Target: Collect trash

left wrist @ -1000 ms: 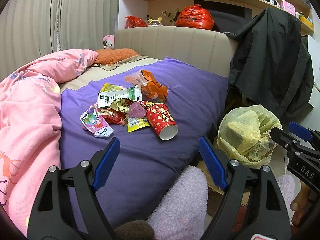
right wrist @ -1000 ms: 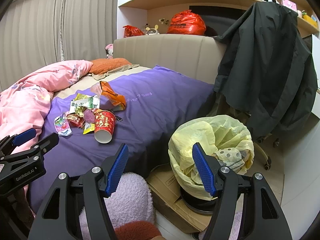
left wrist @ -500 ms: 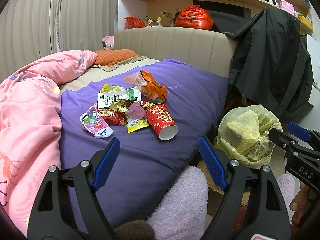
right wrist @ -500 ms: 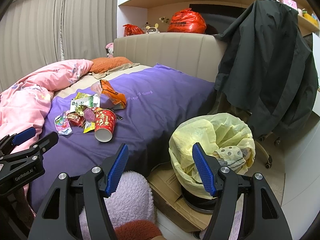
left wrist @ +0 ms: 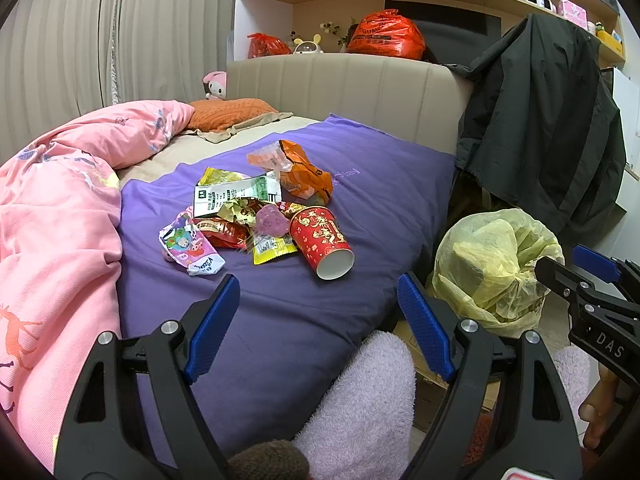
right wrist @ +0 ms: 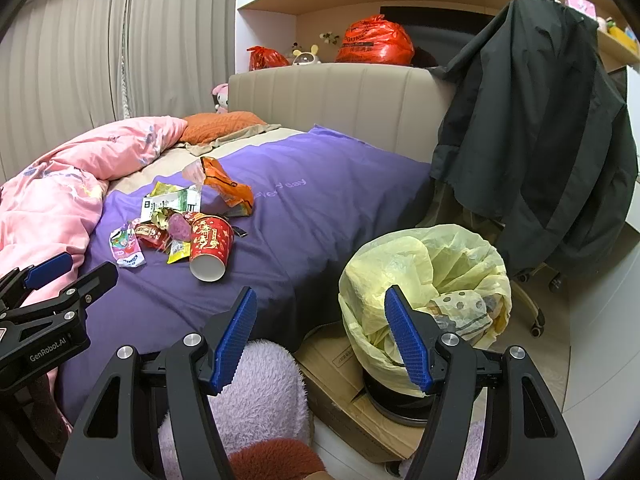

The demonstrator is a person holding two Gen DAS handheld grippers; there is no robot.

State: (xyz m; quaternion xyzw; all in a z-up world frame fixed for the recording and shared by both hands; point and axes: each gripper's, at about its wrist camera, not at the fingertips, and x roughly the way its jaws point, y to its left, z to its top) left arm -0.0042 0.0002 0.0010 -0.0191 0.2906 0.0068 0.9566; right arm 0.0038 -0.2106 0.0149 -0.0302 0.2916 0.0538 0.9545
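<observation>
A pile of trash lies on the purple blanket [left wrist: 280,320]: a red paper cup [left wrist: 322,238] on its side, an orange bag [left wrist: 304,174], a white-green wrapper [left wrist: 236,194], a pink pouch [left wrist: 190,246] and several small wrappers. The cup also shows in the right wrist view [right wrist: 210,242]. A bin lined with a yellow bag [right wrist: 428,280] stands on the floor right of the bed, also in the left wrist view [left wrist: 490,268]. My left gripper [left wrist: 318,320] is open and empty, short of the pile. My right gripper [right wrist: 320,336] is open and empty, near the bin.
A pink duvet [left wrist: 52,220] covers the bed's left side. A dark jacket [right wrist: 532,148] hangs over a chair behind the bin. Flattened cardboard [right wrist: 340,384] lies under the bin. Fluffy lilac slippers [right wrist: 256,392] are below the grippers. A beige headboard [left wrist: 352,88] is behind.
Both views have shifted very slightly; the trash pile and bin stay in place. Both grippers remain open.
</observation>
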